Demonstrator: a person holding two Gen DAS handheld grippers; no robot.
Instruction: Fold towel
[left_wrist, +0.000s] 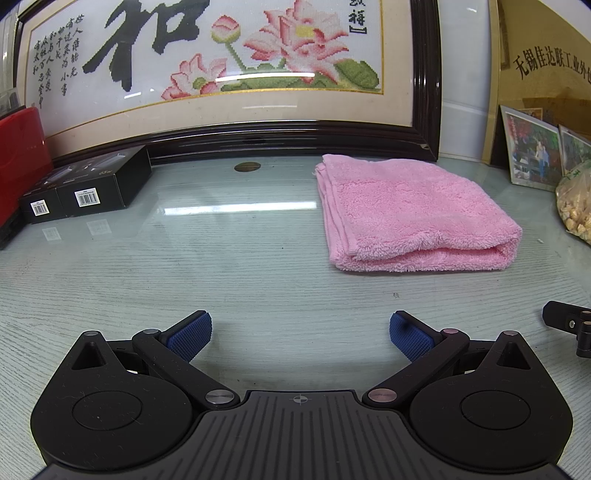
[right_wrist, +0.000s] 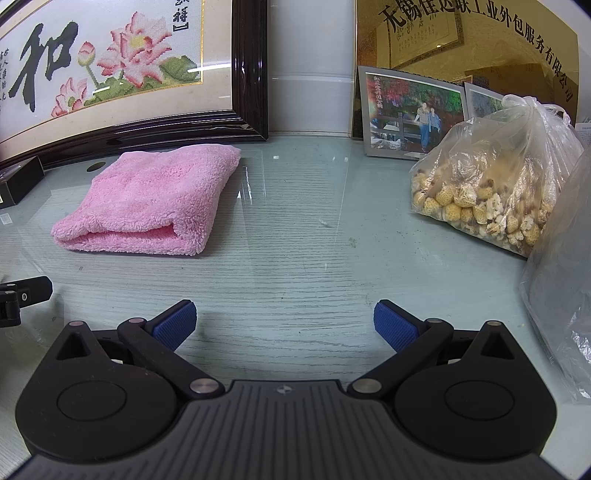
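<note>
A pink fluffy towel (left_wrist: 410, 214) lies folded into a thick rectangle on the glass-topped table (left_wrist: 221, 266), ahead and to the right of my left gripper (left_wrist: 300, 336). That gripper is open and empty, well short of the towel. In the right wrist view the same towel (right_wrist: 147, 201) lies ahead and to the left of my right gripper (right_wrist: 284, 325), which is also open, empty and clear of it. The rolled fold faces me in both views. Part of the right gripper shows at the right edge of the left wrist view (left_wrist: 569, 325).
A large framed cross-stitch picture (left_wrist: 236, 74) leans along the back. Two black boxes (left_wrist: 85, 192) and a red case (left_wrist: 22, 147) sit at the left. Framed photos (right_wrist: 410, 114) and a clear bag of popcorn-like snacks (right_wrist: 491, 195) stand at the right, with another plastic bag (right_wrist: 561, 277).
</note>
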